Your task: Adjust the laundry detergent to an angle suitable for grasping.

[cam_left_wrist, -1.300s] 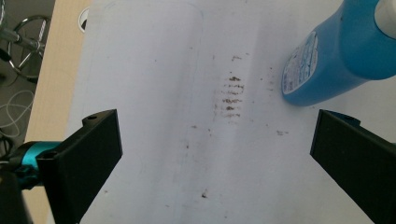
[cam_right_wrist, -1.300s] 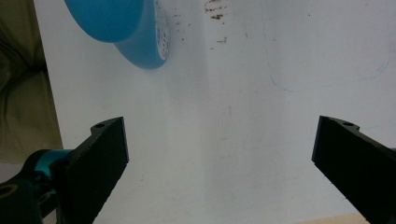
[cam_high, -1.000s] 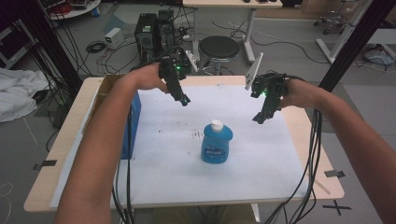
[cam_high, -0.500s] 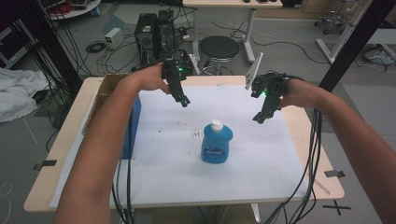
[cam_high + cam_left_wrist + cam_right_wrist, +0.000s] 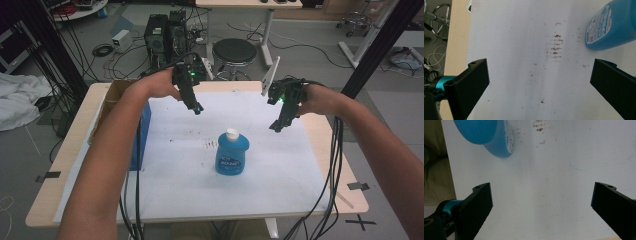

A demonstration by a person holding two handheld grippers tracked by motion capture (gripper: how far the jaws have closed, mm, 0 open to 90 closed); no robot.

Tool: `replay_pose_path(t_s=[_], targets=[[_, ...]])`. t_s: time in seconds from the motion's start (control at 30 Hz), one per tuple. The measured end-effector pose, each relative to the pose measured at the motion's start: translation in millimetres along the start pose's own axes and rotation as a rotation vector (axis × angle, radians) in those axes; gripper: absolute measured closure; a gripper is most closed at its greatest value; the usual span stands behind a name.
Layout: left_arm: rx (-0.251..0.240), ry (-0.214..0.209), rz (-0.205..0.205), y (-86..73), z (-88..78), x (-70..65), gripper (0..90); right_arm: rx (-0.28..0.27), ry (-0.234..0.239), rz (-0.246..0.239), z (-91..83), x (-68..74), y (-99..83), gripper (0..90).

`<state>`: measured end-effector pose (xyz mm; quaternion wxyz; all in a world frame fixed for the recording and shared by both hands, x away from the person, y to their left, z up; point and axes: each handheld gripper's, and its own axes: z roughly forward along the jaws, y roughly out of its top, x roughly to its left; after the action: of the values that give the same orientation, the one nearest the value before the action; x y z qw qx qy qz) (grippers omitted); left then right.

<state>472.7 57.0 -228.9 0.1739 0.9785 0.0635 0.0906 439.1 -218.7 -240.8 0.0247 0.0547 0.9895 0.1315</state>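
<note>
1. Above the far half of the bench (image 5: 75, 150), you are holding the left gripper (image 5: 196, 107) in the air with its jaws spread wide; nothing is sitting between them and they are touching nothing.
2. Looking along the left gripper (image 5: 537, 82) in its own view, you are seeing only the white sheet (image 5: 519, 50) and a patch of brown smudges (image 5: 555, 46) in the gap between the two black jaws.
3. You are holding the right gripper (image 5: 278, 126) over the right side of the sheet (image 5: 175, 165), its jaws likewise spread wide and gripping nothing.
4. In the right gripper view the right gripper (image 5: 541, 202) is framing bare white sheet (image 5: 549, 170), with the bottle's base showing beyond the left jaw.
5. The blue bottle (image 5: 232, 153) is standing upright near the middle of the sheet, its long axis vertical and its white cap (image 5: 232, 133) pointing up.
6. The bottle is sitting between your two grippers and nearer to you than both, apart from each; in the left gripper view the blue bottle (image 5: 611, 25) is lying beyond the right jaw, clear of it.
7. A cardboard box (image 5: 112, 102) with a blue side is resting at the bench's left edge, under your left forearm.
</note>
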Motion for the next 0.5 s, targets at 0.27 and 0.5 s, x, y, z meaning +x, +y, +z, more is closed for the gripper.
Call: replay_pose_path(t_s=[0.27, 0.5], targets=[[-0.004, 0.001, 0.0, -0.9, -0.9, 0.3, 2.2, -0.008, 0.005, -0.008, 1.9, -4.9, 6.5, 2.7], [-0.003, 0.003, -0.002, -1.3, -2.0, -0.8, 2.2, -0.01, 0.007, -0.01, 1.7, -5.3, 7.4, 2.7]])
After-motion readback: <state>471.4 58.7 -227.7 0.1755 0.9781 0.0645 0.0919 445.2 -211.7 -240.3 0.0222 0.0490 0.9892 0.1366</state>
